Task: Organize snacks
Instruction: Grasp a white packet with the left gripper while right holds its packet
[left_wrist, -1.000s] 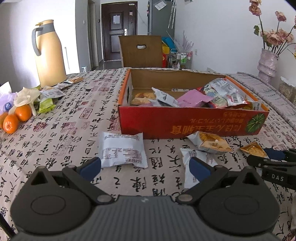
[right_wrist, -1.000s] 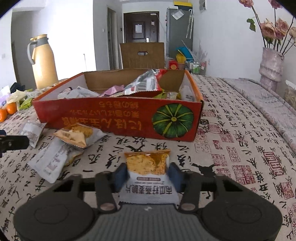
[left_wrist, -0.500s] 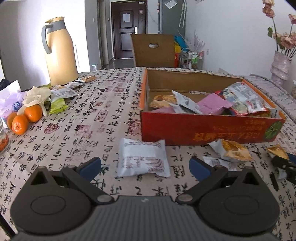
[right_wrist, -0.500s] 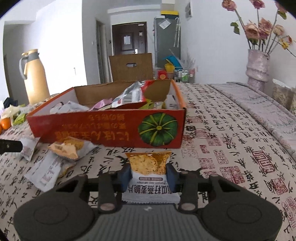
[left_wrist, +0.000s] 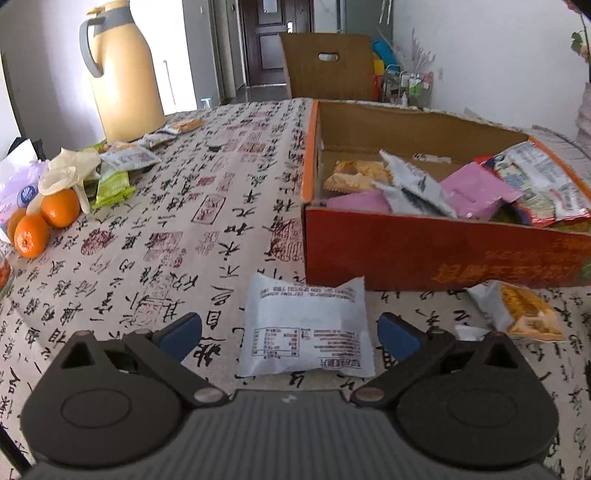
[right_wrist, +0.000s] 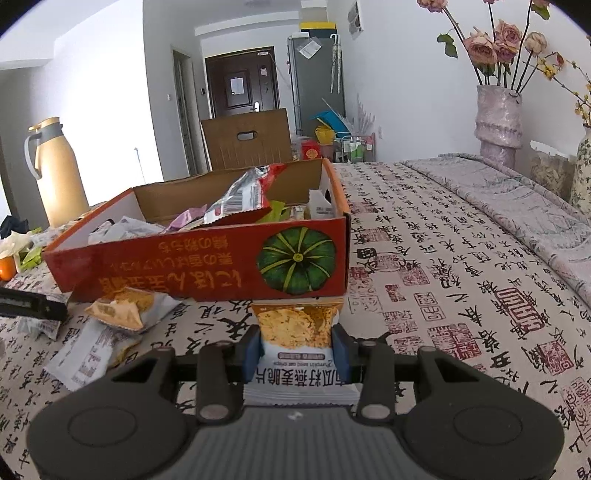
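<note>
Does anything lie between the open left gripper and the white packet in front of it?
Nothing visible does. The white packet lies flat on the tablecloth between the fingers of the open left gripper, which do not touch it. The red box stands beyond it.

Upside-down yellow Chinese lettering on the red box (right_wrist: 207, 258); "南瓜籽燕麦脆片", inverted, on the orange-topped packet (right_wrist: 299, 343); calligraphy across the tablecloth (right_wrist: 461, 295).

One box (left_wrist: 424, 251); two oranges (left_wrist: 59, 206); perhaps four loose packets (left_wrist: 306, 328).
</note>
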